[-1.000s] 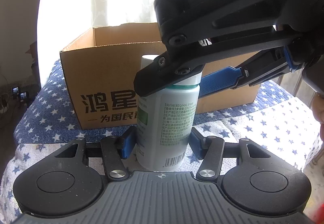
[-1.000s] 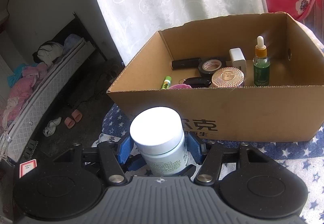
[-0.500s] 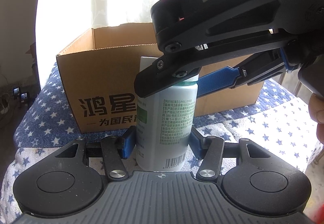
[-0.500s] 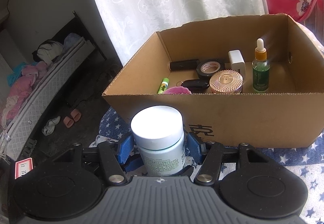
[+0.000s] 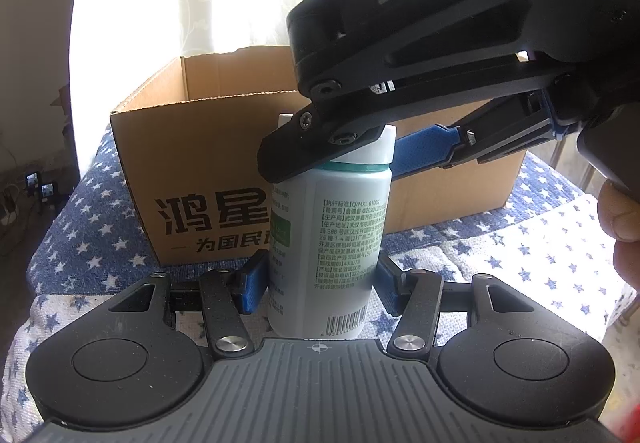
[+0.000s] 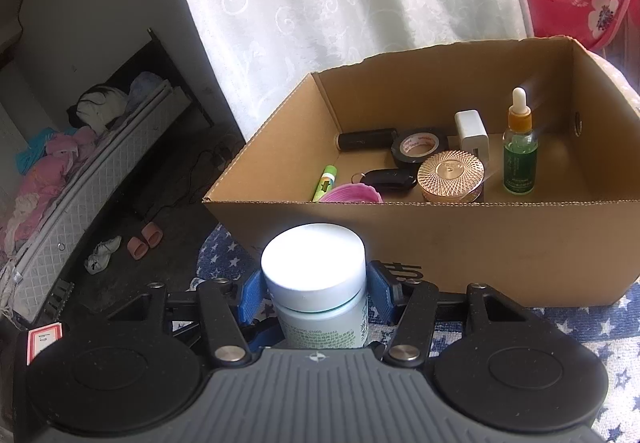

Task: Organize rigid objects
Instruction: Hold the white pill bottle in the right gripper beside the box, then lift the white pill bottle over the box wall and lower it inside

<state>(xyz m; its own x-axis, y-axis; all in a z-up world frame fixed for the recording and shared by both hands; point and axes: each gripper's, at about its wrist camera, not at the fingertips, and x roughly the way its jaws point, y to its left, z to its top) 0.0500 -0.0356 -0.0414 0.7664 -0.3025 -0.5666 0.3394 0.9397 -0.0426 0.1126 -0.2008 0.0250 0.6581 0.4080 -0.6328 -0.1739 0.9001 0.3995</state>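
2 grippers are on 1 white bottle at once, and that double hold is where trouble could start. Nearest, the left gripper has its blue pads against the lower body on either side, seemingly closed on it; the bottle stands upright, and whether its base touches the star-print cloth is hidden behind the gripper body. Higher up, the right gripper pinches the bottle just under its white cap, closed on it. If 1 hand lifts while the other is clamped, the bottle could twist, slip from the pads or tip; my judgement is that the lower grip should open first.

Beyond, just behind the bottle, the cardboard box presents its near wall, whose rim must be cleared or the base will catch it. Inside, the near-left part already holds a pink item, a green tube and a key fob; further back lie a gold-lidded jar, a tape roll, a white charger and an upright dropper bottle, easily toppled. Bare floor shows at the far right corner.
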